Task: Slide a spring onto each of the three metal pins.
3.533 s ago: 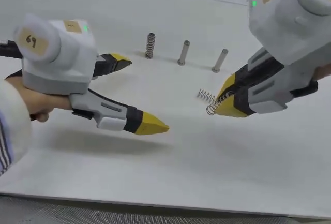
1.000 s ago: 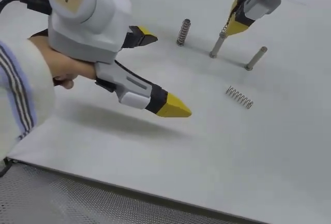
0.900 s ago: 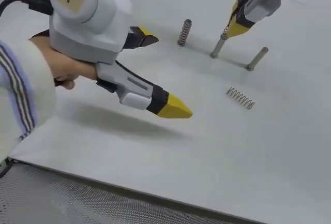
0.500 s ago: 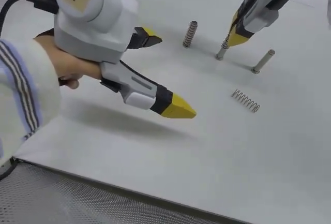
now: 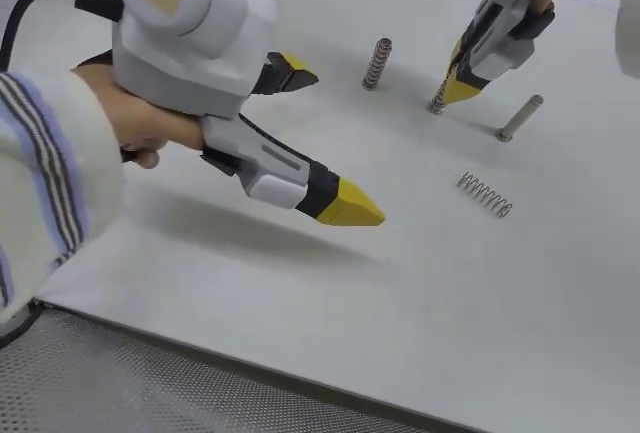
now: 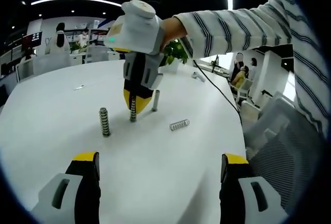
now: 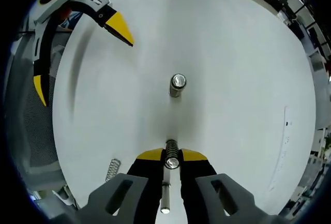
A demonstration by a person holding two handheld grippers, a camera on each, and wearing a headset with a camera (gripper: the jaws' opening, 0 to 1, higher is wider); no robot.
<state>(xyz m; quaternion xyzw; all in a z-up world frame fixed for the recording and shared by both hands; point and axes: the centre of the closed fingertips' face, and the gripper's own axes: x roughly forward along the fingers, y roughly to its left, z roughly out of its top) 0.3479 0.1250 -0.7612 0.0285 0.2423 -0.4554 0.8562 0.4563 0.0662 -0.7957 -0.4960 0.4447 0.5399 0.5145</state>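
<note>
Three metal pins stand in a row on the white table (image 5: 420, 293). The left pin (image 5: 377, 63) wears a spring (image 6: 105, 122). My right gripper (image 5: 455, 88) comes down over the middle pin (image 5: 437, 103), shut on a spring (image 7: 171, 146) that is threaded on that pin (image 6: 133, 111). The right pin (image 5: 520, 118) is bare. A loose spring (image 5: 485, 194) lies flat in front of it. My left gripper (image 5: 322, 138) hovers open at the left, well short of the pins, with nothing between its fingers (image 6: 85, 158).
A person's striped sleeve (image 5: 40, 173) and a black cable (image 5: 30, 8) are at the left. The table's front edge (image 5: 250, 358) runs over a perforated grey surface. In the left gripper view, chairs and other people sit far behind the table.
The right gripper lifted one spring off the table, carried it to the middle pin and has lowered it down that pin. The left gripper stays open; the camera has shifted.
</note>
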